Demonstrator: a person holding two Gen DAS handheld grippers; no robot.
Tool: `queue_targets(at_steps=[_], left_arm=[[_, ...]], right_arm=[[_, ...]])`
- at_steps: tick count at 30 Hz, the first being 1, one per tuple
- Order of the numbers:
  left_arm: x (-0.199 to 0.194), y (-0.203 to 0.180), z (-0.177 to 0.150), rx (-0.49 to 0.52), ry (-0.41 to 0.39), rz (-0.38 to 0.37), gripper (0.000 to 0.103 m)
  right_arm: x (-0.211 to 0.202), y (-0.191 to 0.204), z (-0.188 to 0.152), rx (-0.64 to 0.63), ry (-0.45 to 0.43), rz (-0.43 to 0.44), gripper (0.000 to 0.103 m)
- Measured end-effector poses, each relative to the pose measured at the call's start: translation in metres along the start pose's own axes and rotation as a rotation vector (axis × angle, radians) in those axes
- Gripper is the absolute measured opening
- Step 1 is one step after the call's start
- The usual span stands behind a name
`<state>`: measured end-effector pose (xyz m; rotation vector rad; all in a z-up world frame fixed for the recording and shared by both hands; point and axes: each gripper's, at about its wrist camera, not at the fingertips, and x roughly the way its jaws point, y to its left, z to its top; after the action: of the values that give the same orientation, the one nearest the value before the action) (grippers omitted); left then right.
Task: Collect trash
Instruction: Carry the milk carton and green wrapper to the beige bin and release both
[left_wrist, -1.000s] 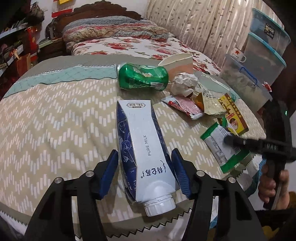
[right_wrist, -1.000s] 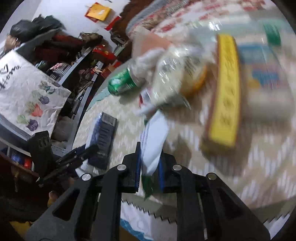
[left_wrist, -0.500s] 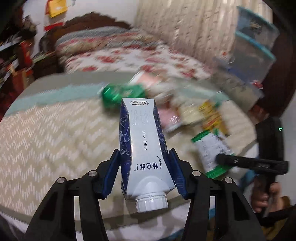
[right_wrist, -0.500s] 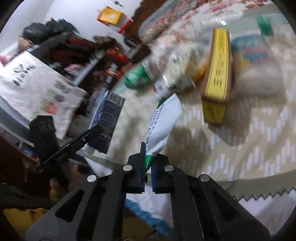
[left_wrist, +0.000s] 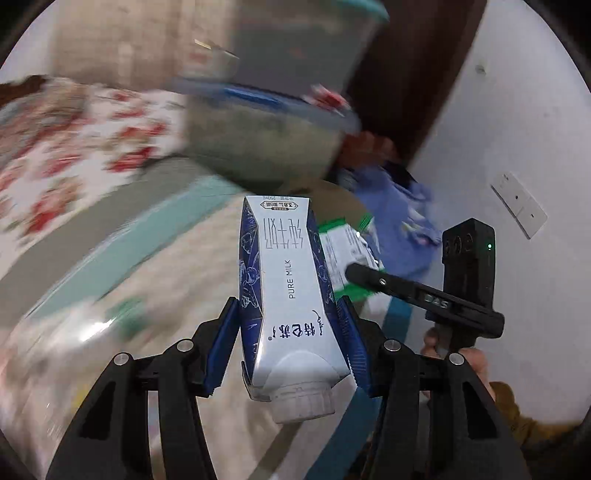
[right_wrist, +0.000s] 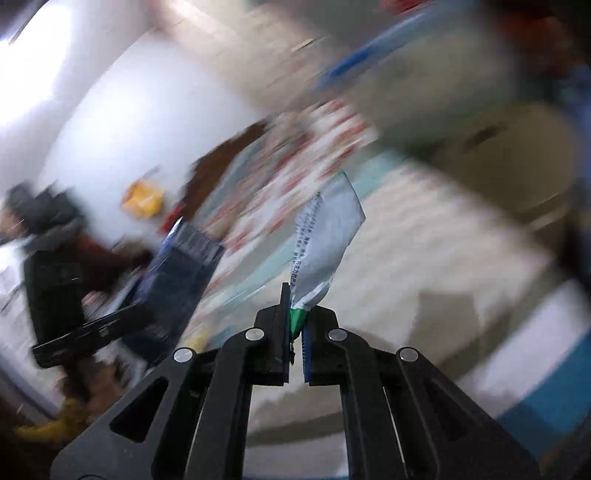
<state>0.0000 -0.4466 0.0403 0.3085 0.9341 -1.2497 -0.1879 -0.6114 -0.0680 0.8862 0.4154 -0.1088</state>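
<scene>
Milk carton (left_wrist: 291, 291), wrapper (right_wrist: 321, 251) lifted off bed.

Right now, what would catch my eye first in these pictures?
First, the white and blue milk carton, clamped cap-end toward the camera in the left gripper, front and centre of its view. Next, the green and white wrapper, pinched by its green end in the right gripper. Behind both, the bed and room are a blur.
</scene>
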Motion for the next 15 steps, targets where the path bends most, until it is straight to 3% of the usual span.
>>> queue_targets(at_steps=[1,4,6,9,10,12,13,15], left_arm=[[0.034,-0.009,0.022,0.003,0.034,-0.041,0.051],[0.109,-0.024,0.068,-0.007,0.081,-0.068,0.051],[0.164,-0.03,0.094,-0.032,0.113,-0.057,0.051],[0.215,-0.024,0.111,-0.1,0.15,-0.034,0.053],[0.227,-0.022,0.116,-0.12,0.158,-0.019,0.058],[0.245,-0.017,0.123,-0.161,0.161,0.021,0.083],[0.246,-0.016,0.125,-0.178,0.148,0.031,0.083],[0.239,-0.016,0.127,-0.205,0.127,0.014,0.083]], right_arm=[[-0.003,-0.018,0.013,0.02,-0.023,-0.043,0.007],[-0.001,-0.07,0.053,0.083,-0.044,-0.163,0.007],[0.011,-0.094,0.074,0.114,-0.016,-0.215,0.007],[0.029,-0.11,0.088,0.095,0.025,-0.293,0.01],[0.036,-0.117,0.094,0.098,0.037,-0.316,0.01],[0.042,-0.138,0.11,0.142,0.071,-0.307,0.01],[0.043,-0.141,0.109,0.165,0.084,-0.304,0.012],[0.042,-0.148,0.108,0.192,0.083,-0.302,0.04]])
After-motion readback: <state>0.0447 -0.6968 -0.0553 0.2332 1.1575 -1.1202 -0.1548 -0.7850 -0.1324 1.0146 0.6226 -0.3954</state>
